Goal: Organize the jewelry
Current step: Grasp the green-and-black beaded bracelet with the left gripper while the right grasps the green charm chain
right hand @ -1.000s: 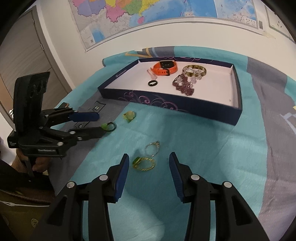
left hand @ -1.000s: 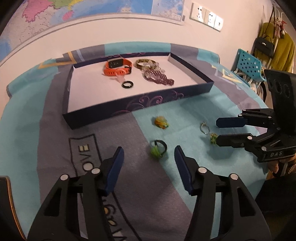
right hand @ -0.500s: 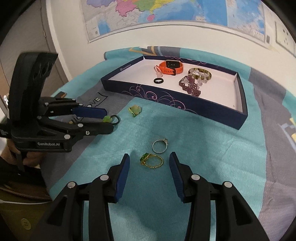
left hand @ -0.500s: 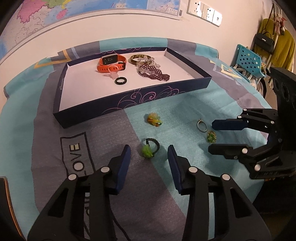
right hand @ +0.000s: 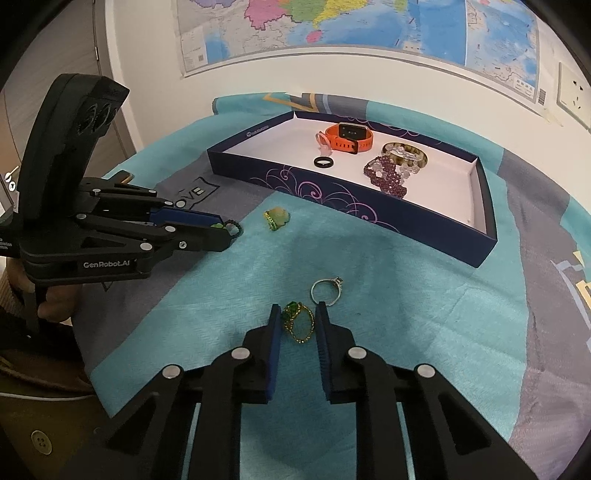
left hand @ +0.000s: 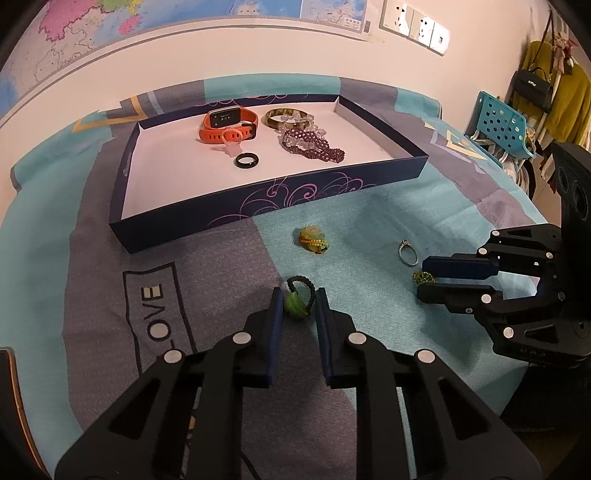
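Note:
A black cord ring with a green bead (left hand: 296,303) lies on the teal cloth between the pads of my left gripper (left hand: 298,295), whose jaws are closing and press on it. A gold ring with a green stone (right hand: 298,321) sits between the pads of my right gripper (right hand: 296,315), also closing and touching it on both sides. A silver ring (right hand: 325,291) lies just beyond it. A yellow-green piece (left hand: 313,240) rests in front of the dark blue tray (left hand: 277,206), which holds an orange watch (left hand: 227,123), a black ring (left hand: 247,160) and beaded bracelets (left hand: 314,146).
A teal and grey cloth (left hand: 369,221) covers the table. A blue chair (left hand: 498,122) and hanging bag with yellow clothes (left hand: 535,81) stand at the right. A map hangs on the wall (right hand: 369,33) behind. A person's hand (right hand: 55,299) holds the left gripper.
Both grippers' jaws have narrowed from wide apart to closing around their rings. The right gripper has rolled a little; the left has stayed in place.

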A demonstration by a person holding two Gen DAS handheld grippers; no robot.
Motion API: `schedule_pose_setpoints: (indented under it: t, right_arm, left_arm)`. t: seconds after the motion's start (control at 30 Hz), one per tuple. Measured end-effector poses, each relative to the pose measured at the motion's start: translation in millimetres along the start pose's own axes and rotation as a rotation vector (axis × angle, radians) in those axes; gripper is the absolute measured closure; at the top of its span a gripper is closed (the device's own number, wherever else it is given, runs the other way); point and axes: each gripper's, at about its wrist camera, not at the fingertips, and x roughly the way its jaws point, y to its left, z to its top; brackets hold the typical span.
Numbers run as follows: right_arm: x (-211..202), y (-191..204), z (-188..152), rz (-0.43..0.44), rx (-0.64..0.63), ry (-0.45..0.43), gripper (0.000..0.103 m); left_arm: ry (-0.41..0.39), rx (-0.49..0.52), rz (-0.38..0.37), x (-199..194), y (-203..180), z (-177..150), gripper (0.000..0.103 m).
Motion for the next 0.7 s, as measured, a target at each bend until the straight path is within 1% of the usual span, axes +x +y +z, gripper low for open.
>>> schedule_pose_setpoints:
  t: [0.23, 0.4, 0.7]
  right_arm:
    - [-5, -4, 0, 0.023, 0.027, -0.007, 0.092]
    - [-11, -8, 3, 0.040, 0.051, -0.033, 0.092]
    - [-16, -10, 12, 0.046, 0.056, -0.064, 0.092]
  left_arm:
    - [-0.009, -0.012, -0.012, -3, 2, 0, 0.086]
    - [-0.020, -0.016, -0.021, -7, 2, 0, 0.086]
    - [-0.041, -0.020, -0.022, -13, 3, 3, 0.086]
